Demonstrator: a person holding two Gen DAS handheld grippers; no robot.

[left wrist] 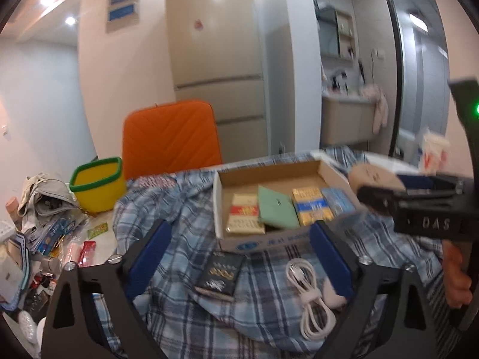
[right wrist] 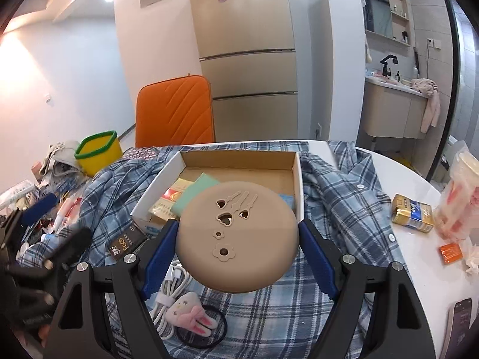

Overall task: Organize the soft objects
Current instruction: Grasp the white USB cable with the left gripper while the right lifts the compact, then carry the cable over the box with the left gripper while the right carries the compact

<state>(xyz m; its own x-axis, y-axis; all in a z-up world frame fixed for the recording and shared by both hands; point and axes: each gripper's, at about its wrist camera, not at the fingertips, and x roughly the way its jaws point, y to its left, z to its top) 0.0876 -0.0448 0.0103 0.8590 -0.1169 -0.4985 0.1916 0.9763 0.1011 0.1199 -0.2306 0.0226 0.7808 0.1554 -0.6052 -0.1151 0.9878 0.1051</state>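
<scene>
My right gripper (right wrist: 238,239) is shut on a round tan soft case (right wrist: 236,239) with flower and heart cut-outs, held above the blue plaid shirt (right wrist: 344,209) just in front of the open cardboard box (right wrist: 299,179). The case and right gripper show at the right of the left wrist view (left wrist: 374,176). My left gripper (left wrist: 239,245) is open and empty over the shirt (left wrist: 179,203), its fingers either side of a black pack (left wrist: 220,275) and a white cable (left wrist: 311,296). The box (left wrist: 220,206) holds several packs.
A pink plush bunny clip (right wrist: 191,317), a black ring and a white cable lie under the right gripper. A yellow bin (left wrist: 97,185) and clutter sit left. A cigarette pack (right wrist: 413,212), orange packet and phone (right wrist: 461,323) lie right. An orange chair (right wrist: 176,110) stands behind.
</scene>
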